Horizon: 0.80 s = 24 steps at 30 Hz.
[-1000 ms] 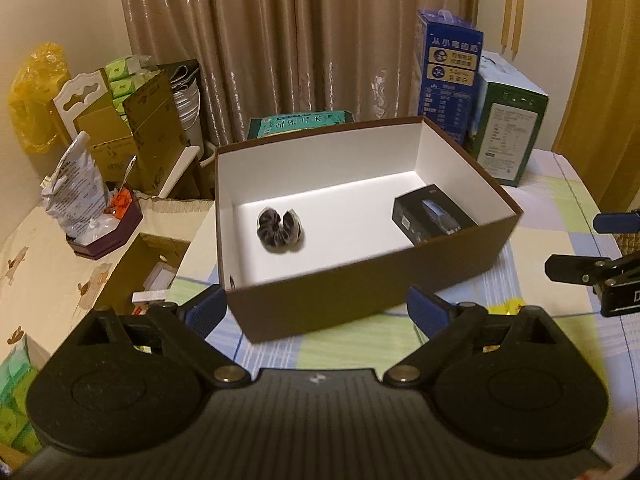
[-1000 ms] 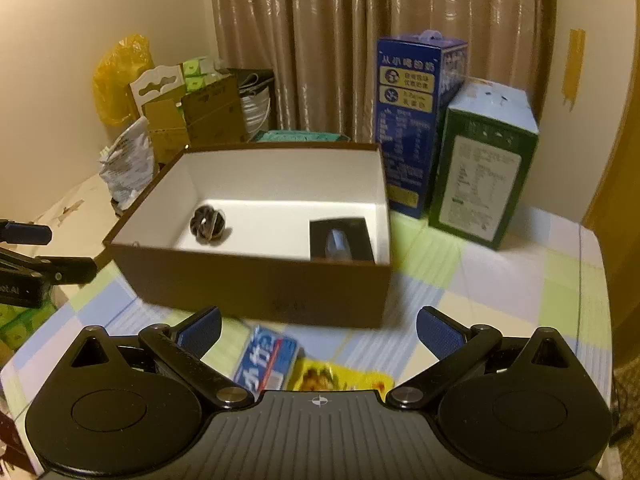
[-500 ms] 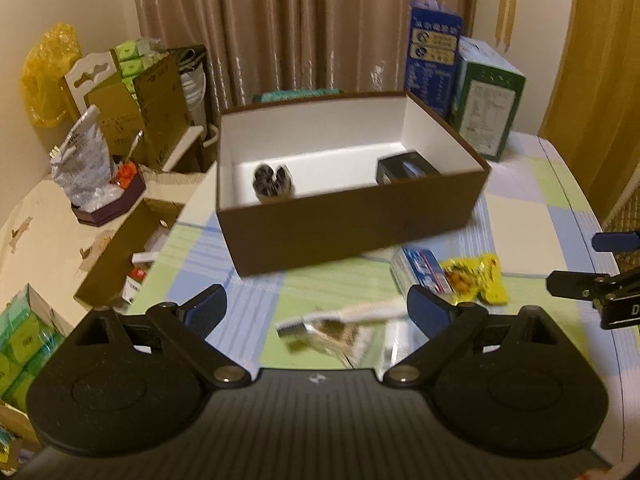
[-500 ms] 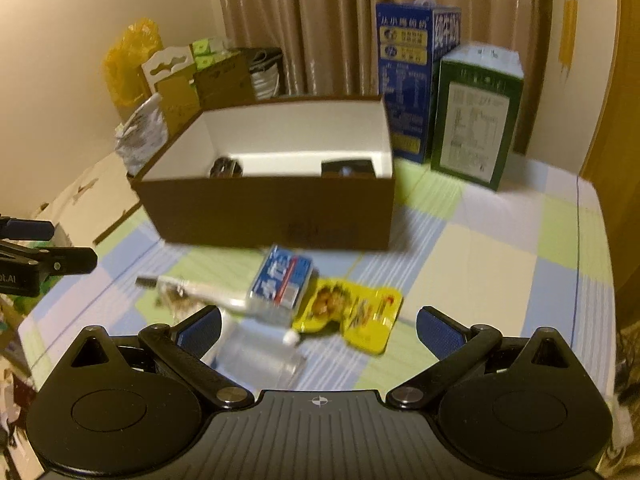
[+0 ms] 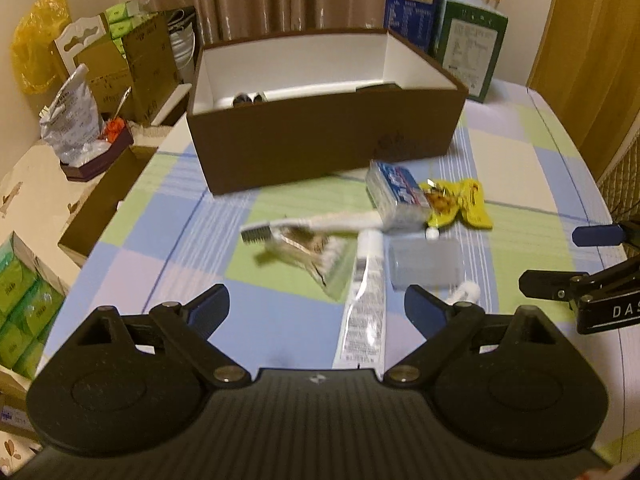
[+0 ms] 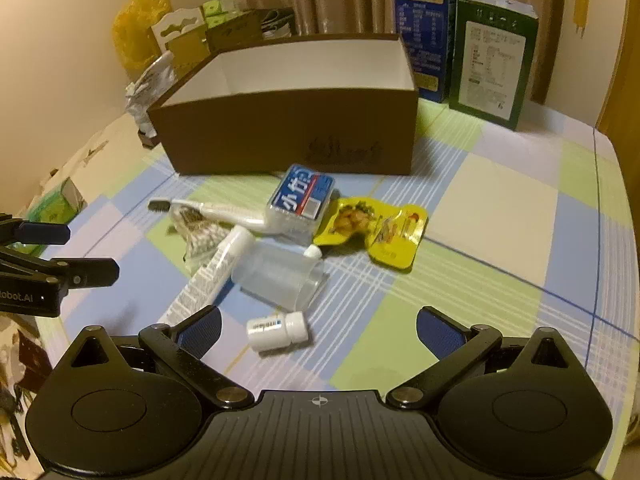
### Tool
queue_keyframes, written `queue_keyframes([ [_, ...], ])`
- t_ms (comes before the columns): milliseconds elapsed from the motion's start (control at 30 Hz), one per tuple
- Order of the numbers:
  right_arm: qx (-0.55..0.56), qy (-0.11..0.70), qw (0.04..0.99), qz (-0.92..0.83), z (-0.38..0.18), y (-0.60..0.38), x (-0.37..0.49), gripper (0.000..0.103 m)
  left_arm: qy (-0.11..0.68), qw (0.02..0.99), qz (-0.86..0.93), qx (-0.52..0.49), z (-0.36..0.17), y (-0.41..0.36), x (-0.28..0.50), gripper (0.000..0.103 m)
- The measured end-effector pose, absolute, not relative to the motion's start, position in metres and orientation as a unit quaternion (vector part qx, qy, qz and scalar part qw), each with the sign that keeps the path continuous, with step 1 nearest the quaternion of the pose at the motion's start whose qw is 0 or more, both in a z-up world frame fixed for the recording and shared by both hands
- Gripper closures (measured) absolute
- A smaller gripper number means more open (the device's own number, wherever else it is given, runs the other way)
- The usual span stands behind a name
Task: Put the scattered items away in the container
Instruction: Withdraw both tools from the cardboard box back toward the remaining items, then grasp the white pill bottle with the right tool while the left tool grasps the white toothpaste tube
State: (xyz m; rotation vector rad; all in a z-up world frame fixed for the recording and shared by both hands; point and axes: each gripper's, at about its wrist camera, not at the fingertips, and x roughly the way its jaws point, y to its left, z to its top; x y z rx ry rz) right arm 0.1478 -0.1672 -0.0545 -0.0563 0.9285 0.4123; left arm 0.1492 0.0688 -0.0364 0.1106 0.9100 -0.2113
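Note:
A brown box (image 5: 320, 136) with a white inside stands at the back of the table; it also shows in the right wrist view (image 6: 288, 132). A dark rolled item (image 5: 249, 98) and a black item (image 5: 378, 87) lie in it. In front lie a toothbrush (image 6: 212, 212), a blue floss box (image 6: 302, 200), a yellow snack packet (image 6: 376, 228), a white tube (image 5: 364, 300), a clear cup (image 6: 280, 276), a clear bag (image 5: 316, 256) and a small white bottle (image 6: 278, 330). My left gripper (image 5: 316, 312) is open above the tube. My right gripper (image 6: 318, 330) is open around the bottle.
A blue carton (image 6: 428, 20) and a green carton (image 6: 492, 56) stand behind the box at the right. Cardboard boxes (image 5: 120, 64), a yellow bag (image 5: 36, 56) and a foil bag (image 5: 72, 116) crowd the left. The checked tablecloth (image 6: 500, 220) is bare at the right.
Both grippers have pulled back and down from the box. The scattered items in front of it have come into view. Both stay open.

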Motion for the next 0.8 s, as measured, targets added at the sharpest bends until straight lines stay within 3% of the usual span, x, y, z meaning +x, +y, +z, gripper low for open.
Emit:
queue_keyframes([
  [500,-0.050,0.447,0.868,0.209,-0.088,-0.156,0.139,0.003,0.457,0.878,-0.126,0.060,-0.068,0.066,0.154,0.021],
  [533,-0.050,0.446,0.869,0.210,-0.090,-0.155,0.140,0.004,0.458,0.878,-0.128,0.061,-0.070,0.067,0.155,0.023],
  [600,-0.053,0.445,0.868,0.213,-0.094,-0.152,0.141,0.015,0.461,0.876,-0.130,0.062,-0.073,0.068,0.157,0.024],
  [800,-0.060,0.445,0.864,0.227,-0.103,-0.143,0.144,0.024,0.471,0.870,-0.130,0.065,-0.085,0.074,0.167,0.026],
])
